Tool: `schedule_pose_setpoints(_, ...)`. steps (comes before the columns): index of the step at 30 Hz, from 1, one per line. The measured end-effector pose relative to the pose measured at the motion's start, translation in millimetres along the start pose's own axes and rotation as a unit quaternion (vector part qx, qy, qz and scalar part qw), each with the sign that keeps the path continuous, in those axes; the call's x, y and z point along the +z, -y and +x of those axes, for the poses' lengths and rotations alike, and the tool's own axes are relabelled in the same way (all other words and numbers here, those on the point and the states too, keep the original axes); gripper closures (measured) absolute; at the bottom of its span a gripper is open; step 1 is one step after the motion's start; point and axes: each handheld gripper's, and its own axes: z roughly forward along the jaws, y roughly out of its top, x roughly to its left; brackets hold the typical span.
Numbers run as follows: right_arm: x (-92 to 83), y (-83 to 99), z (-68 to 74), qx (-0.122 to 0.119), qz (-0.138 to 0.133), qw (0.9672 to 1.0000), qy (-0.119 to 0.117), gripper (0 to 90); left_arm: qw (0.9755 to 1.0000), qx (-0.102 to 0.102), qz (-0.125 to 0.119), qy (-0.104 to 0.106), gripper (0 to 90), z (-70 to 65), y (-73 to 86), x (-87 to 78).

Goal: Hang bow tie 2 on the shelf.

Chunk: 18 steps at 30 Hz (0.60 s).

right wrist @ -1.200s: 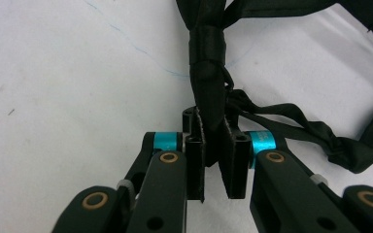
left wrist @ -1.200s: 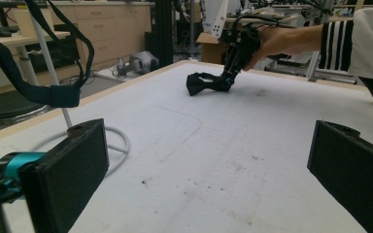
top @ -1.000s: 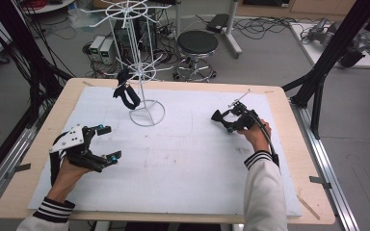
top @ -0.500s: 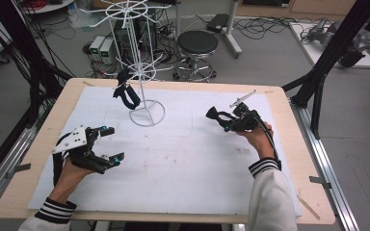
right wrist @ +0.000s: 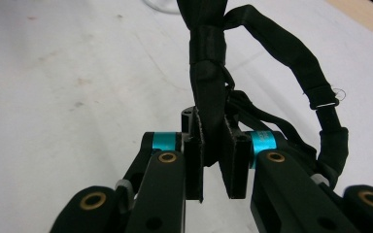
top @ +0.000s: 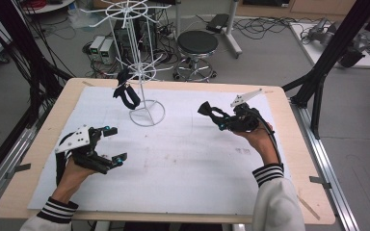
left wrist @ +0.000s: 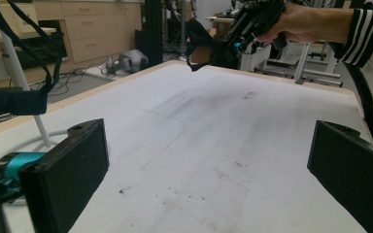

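Right tool (right wrist: 212, 160) clamped tight on a black strap (right wrist: 209, 63), above the white table (top: 188, 159).

No text, label, brand, number or sign can be read in any of the three views. The white sheet (top: 183, 159) on the table carries only faint smudges and thin pencil-like lines, none of them forming letters. The grey boxes (top: 102, 47) on the floor beyond the far left corner of the table are too small and blurred to show any print.
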Motion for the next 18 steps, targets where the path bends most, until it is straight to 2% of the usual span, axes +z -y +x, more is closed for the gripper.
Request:
schedule_pose_setpoints(6, -2.7, -4.6, 9.3, -0.017, -0.038, 0.9987, -0.028, 81.6, 1.0, 0.002, -0.001, 0.001, 1.8, 0.0, -5.3, -0.2)
schedule_pose_setpoints(13, -7.5, -11.9, 25.4, -0.05, -0.076, 0.9947, -0.049, 81.4, 0.9999, 0.008, -0.004, 0.007, 1.8, 0.1, -15.2, -0.4)
schedule_pose_setpoints(18, -10.7, -14.4, 33.6, -0.063, -0.097, 0.9913, -0.063, 81.4, 0.9998, 0.012, -0.004, 0.014, 1.7, -1.2, -23.0, 1.1)
